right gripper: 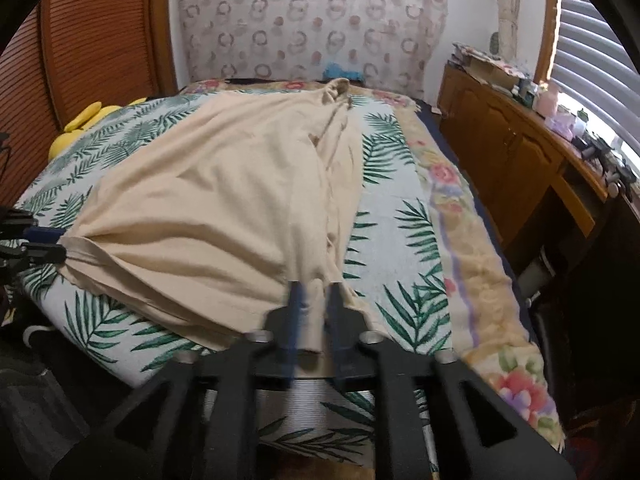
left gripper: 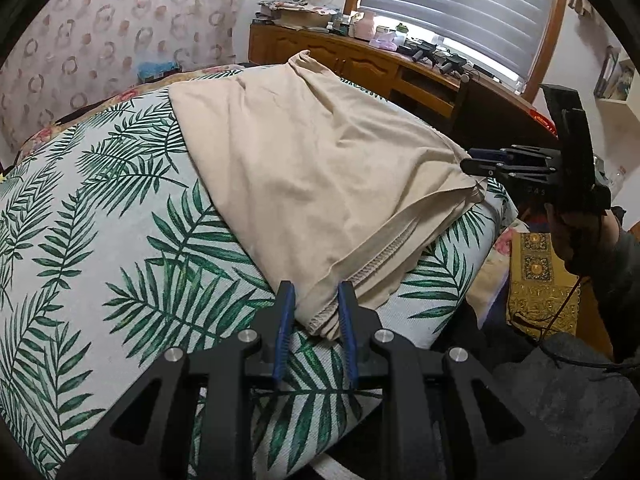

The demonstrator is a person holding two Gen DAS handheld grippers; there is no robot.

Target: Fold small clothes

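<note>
1. The beige, soft cotton garment (left gripper: 304,176) is lying spread across the palm-leaf printed bed cover (left gripper: 120,240), its far end reaching toward the patterned wall and its stitched hem sitting at the near edge of the bed.

2. The left gripper (left gripper: 316,304) is straddling 1 near corner of that hem. Its blue pads are sitting on either side of the folded cloth with a narrow gap, and I cannot tell for sure whether they are pressing; the right wrist view shows the cloth bunching and fanning out from that gripper's tip, which suggests a pinch.

3. The right gripper (right gripper: 316,300) is working the other near corner. A roll of beige fabric is running between its 2 pads, and the jaws look clamped on it, though the view is blurred.

4. My read: this is the grasping step, both near corners being taken before the fold.

5. The next move is calling for both hands lifting together, keeping the hem taut and level, then carrying it toward the far end so the edges are meeting squarely.
</note>
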